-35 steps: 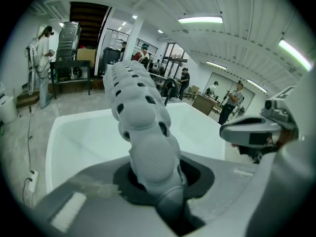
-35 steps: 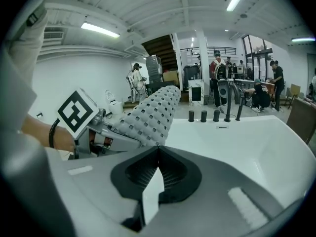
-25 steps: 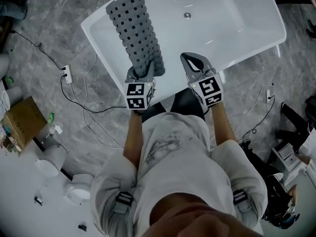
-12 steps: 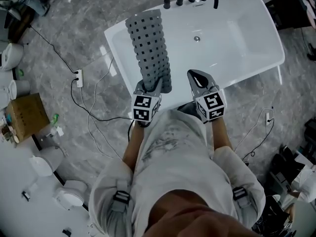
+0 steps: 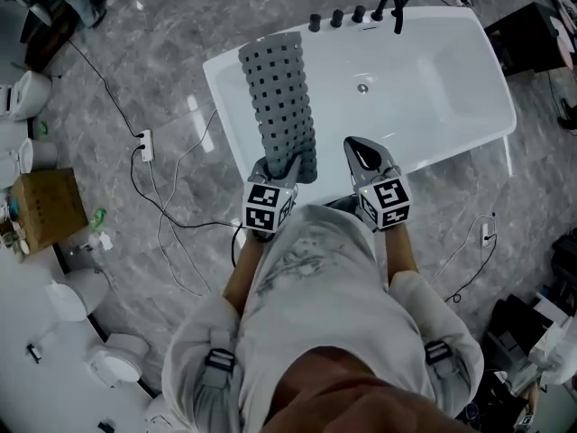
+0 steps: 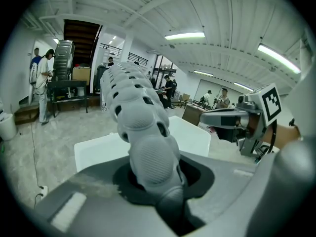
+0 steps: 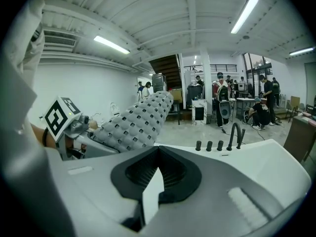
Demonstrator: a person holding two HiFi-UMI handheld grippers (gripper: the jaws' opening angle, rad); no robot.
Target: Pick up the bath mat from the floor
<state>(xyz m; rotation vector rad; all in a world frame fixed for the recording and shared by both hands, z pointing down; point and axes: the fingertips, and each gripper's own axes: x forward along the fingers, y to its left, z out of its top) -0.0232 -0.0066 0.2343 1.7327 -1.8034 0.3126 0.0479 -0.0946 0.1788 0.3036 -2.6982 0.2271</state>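
Note:
The grey bath mat [image 5: 281, 97], dotted with square holes and curled lengthwise, sticks out forward over the white bathtub [image 5: 442, 70]. My left gripper [image 5: 279, 162] is shut on its near end. In the left gripper view the mat [image 6: 133, 107] rises up and away from between the jaws of the left gripper [image 6: 154, 181]. My right gripper [image 5: 359, 147] hangs beside it to the right, shut, with nothing in it. In the right gripper view the tips of the right gripper [image 7: 158, 151] meet, and the mat [image 7: 138, 120] lies to the left.
Black taps and a spout [image 5: 356, 14] stand on the tub's far rim. Cables [image 5: 171, 197] and a power strip [image 5: 144, 142] lie on the grey marble floor to the left. A cardboard box [image 5: 45, 210] and white fixtures [image 5: 90, 291] stand at the far left. People stand in the background.
Both grippers have risen, the left one still holding the mat. The tub and floor look smaller and farther below. The right gripper stays shut and empty.

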